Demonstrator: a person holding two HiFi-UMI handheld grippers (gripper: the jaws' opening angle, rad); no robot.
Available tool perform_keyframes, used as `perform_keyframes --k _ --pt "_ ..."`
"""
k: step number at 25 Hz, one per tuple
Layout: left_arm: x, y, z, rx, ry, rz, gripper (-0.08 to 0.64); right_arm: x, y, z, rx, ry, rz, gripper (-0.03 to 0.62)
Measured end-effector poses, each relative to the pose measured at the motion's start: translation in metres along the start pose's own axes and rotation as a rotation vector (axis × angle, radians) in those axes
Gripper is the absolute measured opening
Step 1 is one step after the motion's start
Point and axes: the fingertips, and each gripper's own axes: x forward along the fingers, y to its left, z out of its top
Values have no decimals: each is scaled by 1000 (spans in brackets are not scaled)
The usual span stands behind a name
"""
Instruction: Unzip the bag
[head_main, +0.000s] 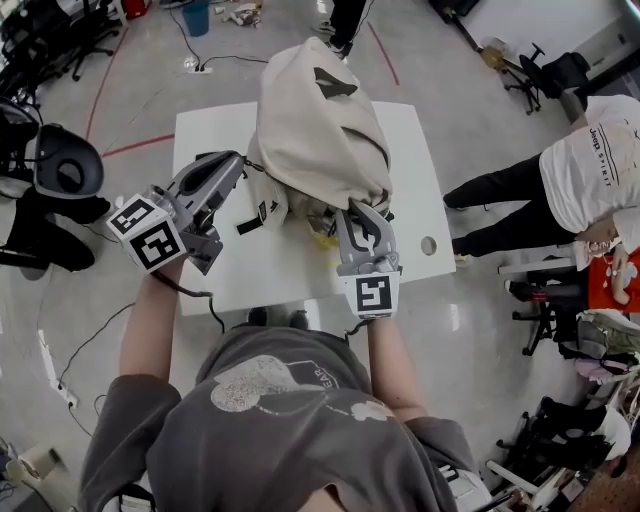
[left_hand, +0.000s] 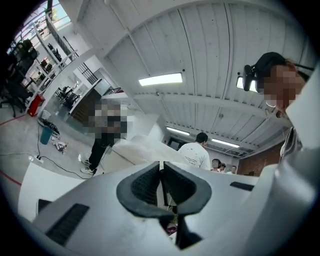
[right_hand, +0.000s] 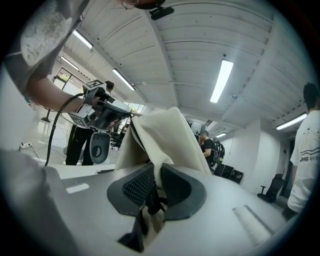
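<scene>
A cream fabric bag (head_main: 315, 130) stands on the white table (head_main: 410, 180). My left gripper (head_main: 243, 162) is at the bag's left side; in the left gripper view its pads (left_hand: 150, 184) are pressed almost together on a thin dark zipper pull (left_hand: 161, 187). My right gripper (head_main: 362, 212) is at the bag's near edge. In the right gripper view it (right_hand: 157, 182) is shut on a fold of the cream fabric (right_hand: 160, 135), with a black strap (right_hand: 150, 200) hanging below the pads. The zipper line itself is hidden from the head view.
A person in a white T-shirt (head_main: 590, 170) stands right of the table. Office chairs (head_main: 550, 70) are at the back right, and a black chair (head_main: 60, 165) is at the left. Cables and a blue bucket (head_main: 196, 15) lie on the floor behind.
</scene>
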Motion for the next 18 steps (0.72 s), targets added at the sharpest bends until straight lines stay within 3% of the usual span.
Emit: perform_keyframes --k 4,12,18 --pt "0 8 7 32 -4 26 32 0 1 2 -8 -5 -2 51" --pt "0 11 -19 200 94 118 34 -3 -7 3 23 -1 -37 50" --pt "-5 7 -28 295 106 198 37 -7 -8 7 25 4 -48 51"
